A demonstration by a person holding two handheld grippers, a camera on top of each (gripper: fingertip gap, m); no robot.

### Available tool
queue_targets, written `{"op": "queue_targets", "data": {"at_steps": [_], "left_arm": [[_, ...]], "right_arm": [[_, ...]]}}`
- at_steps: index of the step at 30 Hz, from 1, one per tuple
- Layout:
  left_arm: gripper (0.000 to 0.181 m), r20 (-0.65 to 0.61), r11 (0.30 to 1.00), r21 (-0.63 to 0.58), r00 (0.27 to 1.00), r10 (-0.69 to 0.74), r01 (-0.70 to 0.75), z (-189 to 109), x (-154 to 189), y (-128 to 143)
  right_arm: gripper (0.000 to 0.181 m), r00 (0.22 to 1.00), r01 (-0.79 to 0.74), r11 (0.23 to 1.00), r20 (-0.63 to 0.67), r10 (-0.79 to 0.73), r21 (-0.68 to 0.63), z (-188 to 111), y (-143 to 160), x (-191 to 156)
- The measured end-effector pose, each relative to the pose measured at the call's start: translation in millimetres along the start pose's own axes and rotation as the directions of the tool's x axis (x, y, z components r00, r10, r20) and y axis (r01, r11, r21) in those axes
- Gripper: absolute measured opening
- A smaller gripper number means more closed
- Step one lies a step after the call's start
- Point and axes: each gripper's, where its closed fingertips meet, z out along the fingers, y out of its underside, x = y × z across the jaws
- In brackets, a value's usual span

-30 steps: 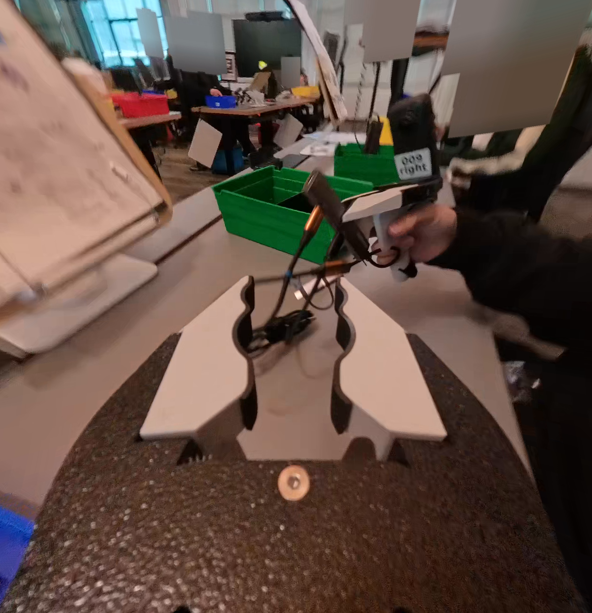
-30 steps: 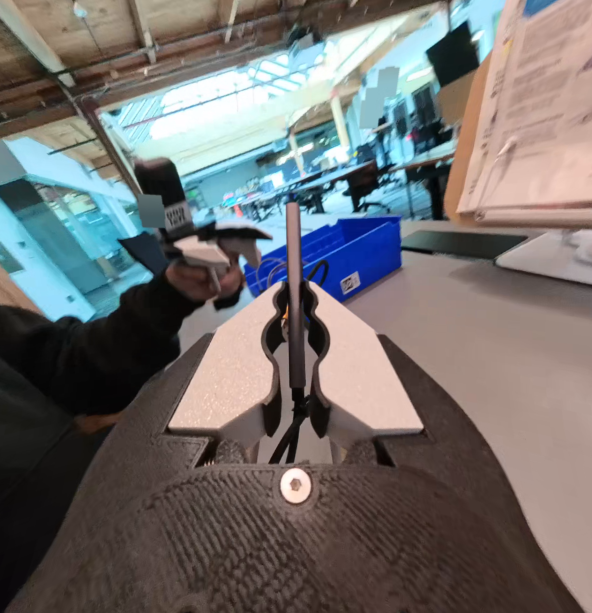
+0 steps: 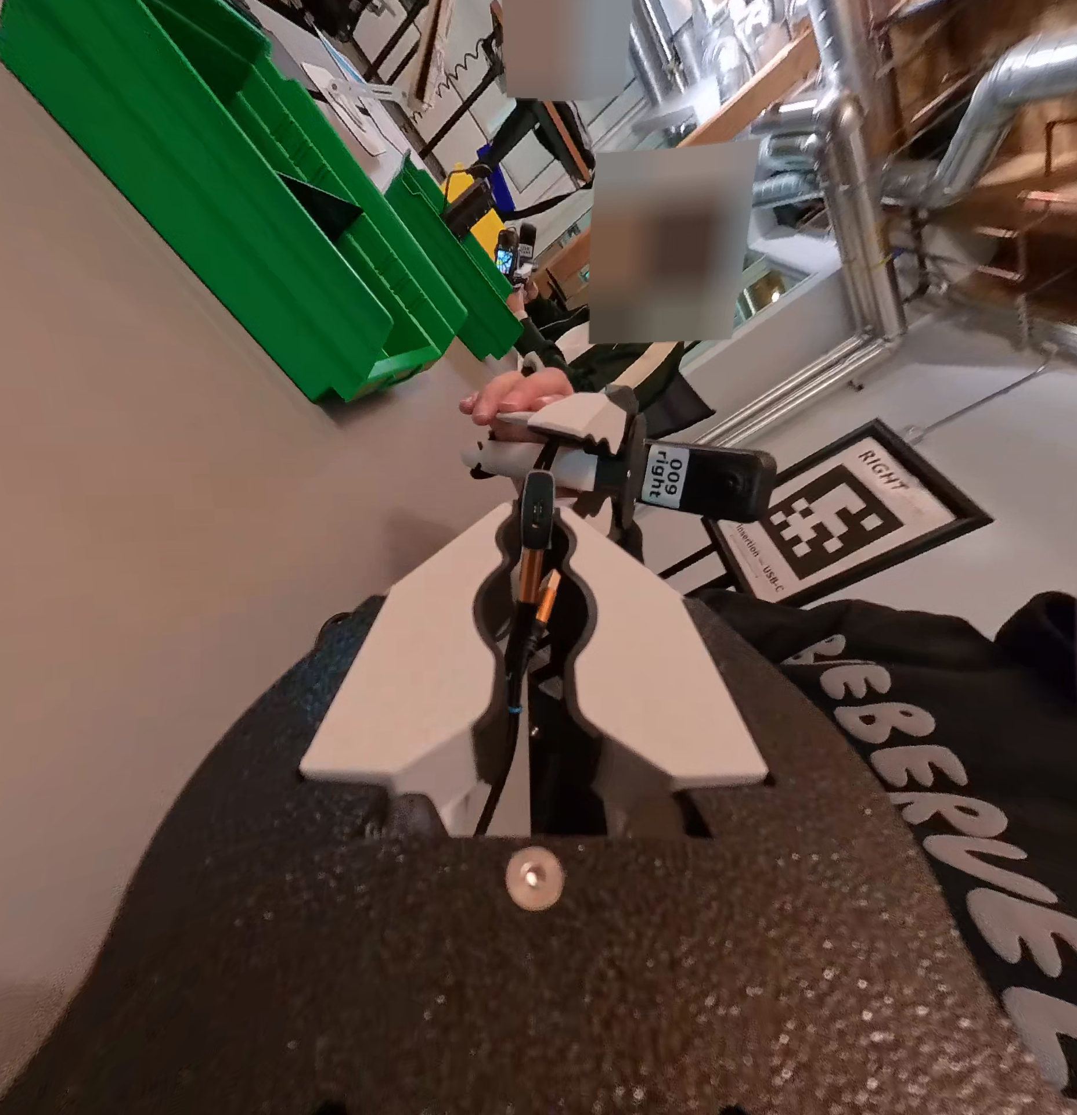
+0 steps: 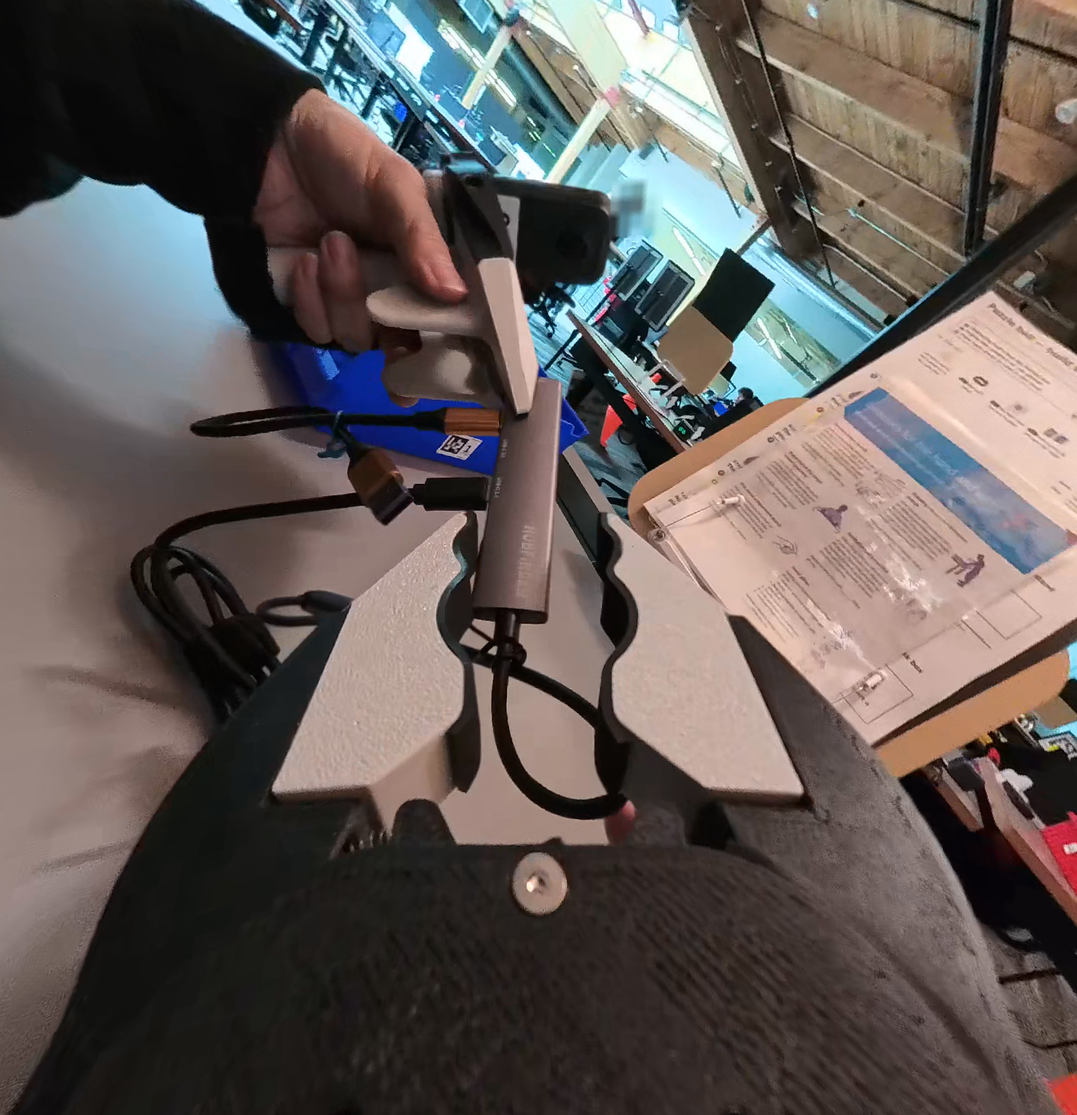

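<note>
Hub [image 4: 514, 543]: 1, slim grey bar, held off the worktop [image 4: 71, 543], tilted. All positions below are relative to it.

Left gripper [image 3: 537, 520]: fingers clenched on the hub's far end. The right wrist view shows one white finger [image 4: 511, 338] pressed on that end, with a hand [image 4: 343, 229] around the grip.

Right gripper [image 4: 539, 525]: fingers released and wide apart. The hub's near half sits in the gap, hard by the left finger; cannot tell if it touches.

Plugs in the hub's side: 2.
- 1 orange-brown connector [image 4: 469, 420], nearer the far end
- 1 black plug [image 4: 457, 492], just below it

Loose ends: 1 second orange-brown connector [image 4: 379, 482], hanging beside the black plug, not seated.

Hub's own cable [image 4: 542, 754]: 1, leaves the near end and loops down between the right fingers.

Cable bundle [image 4: 198, 603]: black, coiled on the worktop left of the hub.

Around it:
- 1 blue bin [image 4: 355, 386] behind the hub
- 1 board of printed sheets [image 4: 885, 513] to its right
- 2 green bins [image 3: 234, 199], side by side, well to the left of the hub in the left wrist view
- 1 framed marker card [image 3: 825, 519] to its right in the left wrist view
</note>
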Motion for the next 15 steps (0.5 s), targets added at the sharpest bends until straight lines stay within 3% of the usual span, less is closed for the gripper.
{"op": "queue_targets", "data": {"at_steps": [5, 10, 12, 15], "left_arm": [[0.006, -0.002, 0.999, 0.019, 1.000, -0.028, 0.028, -3.9, -3.0, 1.6], [0.014, 0.061, 0.961, -0.056, 0.960, 0.275, -0.271, -7.9, 1.0, 7.5], [0.028, 0.116, 0.864, -0.099, 0.857, 0.502, -0.493, -12.9, 6.7, 4.1], [0.030, 0.155, 0.611, -0.255, 0.592, 0.791, -0.749, -17.5, 8.1, 11.5]], "right_arm": [[0.023, 0.997, -0.004, 1.000, 0.072, 0.005, -0.013, 5.2, 2.9, -11.3], [0.022, 0.961, -0.211, 0.977, 0.178, 0.211, -0.021, 3.0, 3.9, -14.2], [0.022, 0.912, -0.315, 0.948, 0.265, 0.314, -0.038, -2.1, 5.7, -15.7], [0.022, 0.822, -0.390, 0.915, 0.410, 0.395, -0.101, -9.4, 11.1, -24.7]]}}
